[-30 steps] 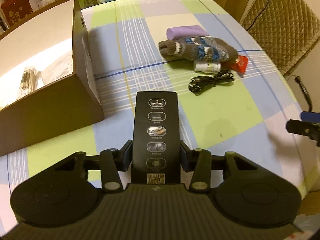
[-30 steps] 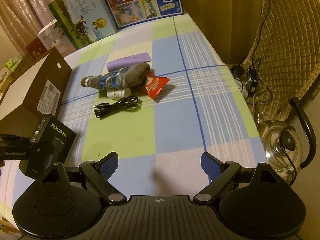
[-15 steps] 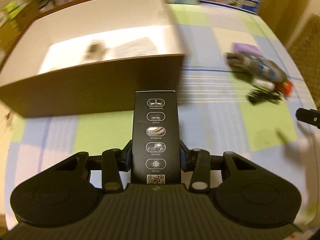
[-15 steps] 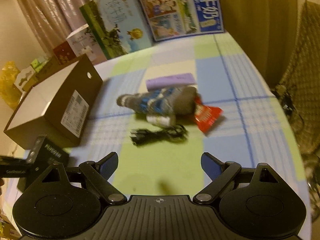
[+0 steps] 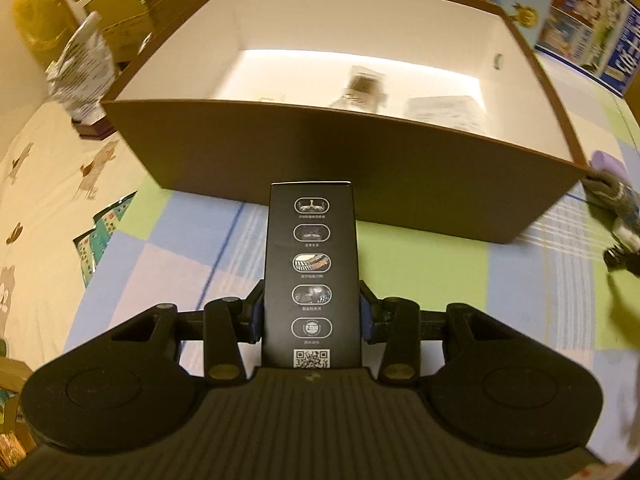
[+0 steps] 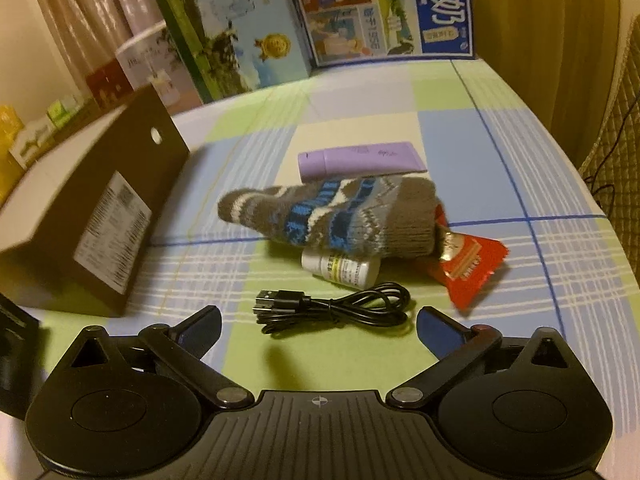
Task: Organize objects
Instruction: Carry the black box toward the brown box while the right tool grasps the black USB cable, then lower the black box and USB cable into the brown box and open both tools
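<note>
Two risks, larger first: the brown cardboard box (image 5: 360, 168) stands ahead of the left gripper (image 5: 311, 312), whose pads clamp the black carton (image 5: 312, 264) low on its sides, so a shallow approach could knock the carton's far end on the near wall and twist it loose. Its long axis runs straight along the fingers, toward the box. Smaller: right gripper (image 6: 318, 328), jaws just spread wide and empty, hovers above the black USB cable (image 6: 336, 308), whose loose coil may slip.

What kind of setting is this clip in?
Probably a home: a checked tablecloth covers the table, milk cartons and curtains stand behind it, and a knitted sock lies on it.
</note>
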The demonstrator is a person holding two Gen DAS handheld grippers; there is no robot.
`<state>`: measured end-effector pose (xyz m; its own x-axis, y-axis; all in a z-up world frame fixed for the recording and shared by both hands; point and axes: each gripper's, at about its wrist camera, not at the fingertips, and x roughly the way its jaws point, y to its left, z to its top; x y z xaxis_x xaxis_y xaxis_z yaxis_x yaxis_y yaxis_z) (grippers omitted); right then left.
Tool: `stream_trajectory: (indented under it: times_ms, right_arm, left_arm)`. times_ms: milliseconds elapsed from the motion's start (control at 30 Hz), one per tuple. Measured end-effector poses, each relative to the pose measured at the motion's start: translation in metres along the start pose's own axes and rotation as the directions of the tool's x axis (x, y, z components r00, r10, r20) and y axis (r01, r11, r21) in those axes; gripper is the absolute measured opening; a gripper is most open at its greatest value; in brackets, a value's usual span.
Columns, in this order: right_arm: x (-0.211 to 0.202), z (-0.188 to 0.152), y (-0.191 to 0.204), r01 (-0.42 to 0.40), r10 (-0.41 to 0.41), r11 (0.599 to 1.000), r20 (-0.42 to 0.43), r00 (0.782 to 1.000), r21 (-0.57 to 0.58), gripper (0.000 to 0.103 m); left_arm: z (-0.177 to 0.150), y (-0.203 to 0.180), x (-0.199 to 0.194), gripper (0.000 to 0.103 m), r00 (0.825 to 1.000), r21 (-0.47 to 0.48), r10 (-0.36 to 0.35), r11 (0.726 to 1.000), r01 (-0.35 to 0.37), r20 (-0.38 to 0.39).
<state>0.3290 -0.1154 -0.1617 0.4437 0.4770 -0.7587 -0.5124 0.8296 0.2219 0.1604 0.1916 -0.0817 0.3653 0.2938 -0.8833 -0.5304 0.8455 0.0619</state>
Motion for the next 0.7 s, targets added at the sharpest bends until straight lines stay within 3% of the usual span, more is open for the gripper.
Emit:
stream_trajectory:
  times_ms: [300,400,700]
  right_arm:
    - [0.025,0.000,0.014,0.098,-0.098,0.995,-0.013,0.995,-0.025,0.100]
    - [0.027,-0.001,0.020,0.137,-0.138,0.988,-0.004,0.990,-0.074,0.093]
    - [0.025,-0.005,0.023,0.132,-0.134,0.987,-0.010,0.991,-0.093,0.092]
  left_arm:
    - [-0.002,0.005,0.005,0.039,1.000,-0.023,0.004,1.000,-0.004,-0.009]
    - [-0.003,0.005,0.005,0.039,1.000,-0.024,0.001,1.000,-0.001,-0.008]
    - [-0.003,0.004,0.006,0.039,1.000,-0.017,0.000,1.000,0.000,0.001]
